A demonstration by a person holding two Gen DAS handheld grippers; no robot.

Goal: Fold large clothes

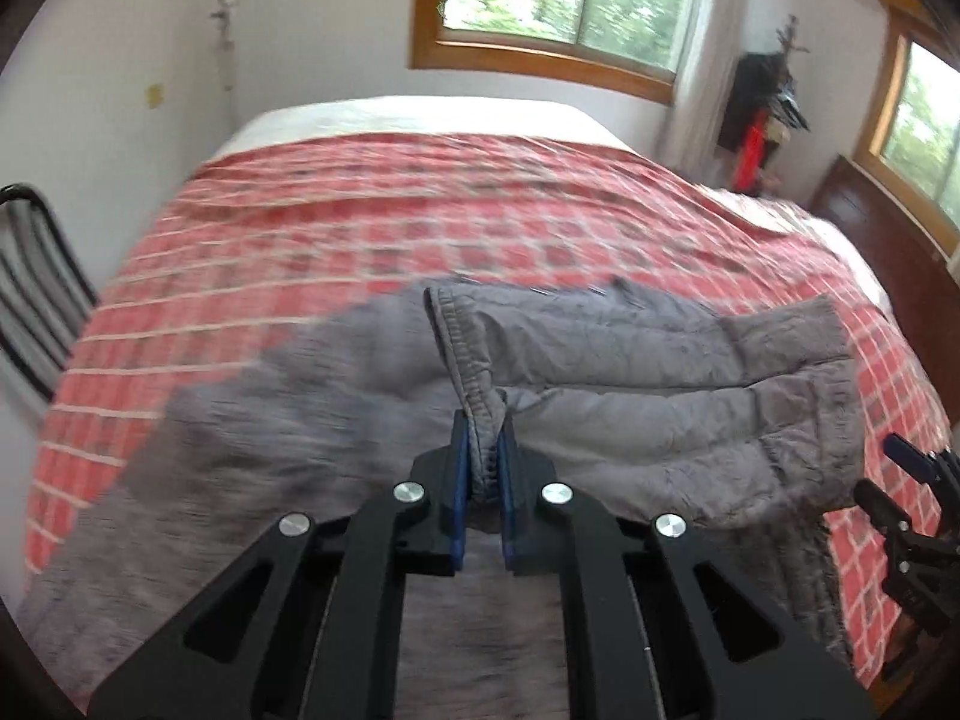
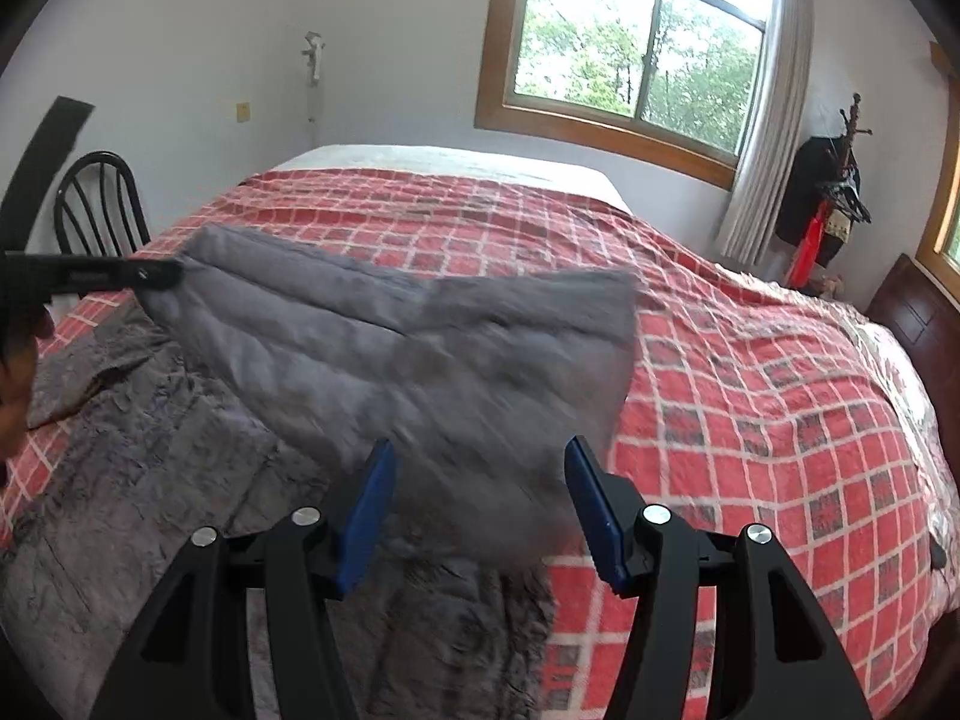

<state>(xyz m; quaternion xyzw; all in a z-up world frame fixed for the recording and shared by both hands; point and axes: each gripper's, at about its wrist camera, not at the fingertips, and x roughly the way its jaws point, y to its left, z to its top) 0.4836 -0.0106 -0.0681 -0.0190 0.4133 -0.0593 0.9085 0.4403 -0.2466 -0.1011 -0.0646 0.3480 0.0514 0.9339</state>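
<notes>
Left wrist view, nearest: left gripper (image 1: 485, 468), black with blue pads, clamped on the seamed edge of a grey quilted padded garment (image 1: 630, 372), part lifted clear. Right gripper (image 2: 480, 510): jaws apart, nothing between the pads, hovering over the same garment (image 2: 372, 348), whose remainder lies flat on the bed's red-and-white checked cover (image 2: 750, 390). Beyond: black metal chair (image 2: 102, 204), wood-framed window (image 2: 636, 60). Advice: carry the raised edge across evenly, keep it taut, and align the seams before letting go.

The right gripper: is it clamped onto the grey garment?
No, the right gripper stands with its blue pads wide apart, and the grey garment lies beyond them, untouched by either pad.
</notes>
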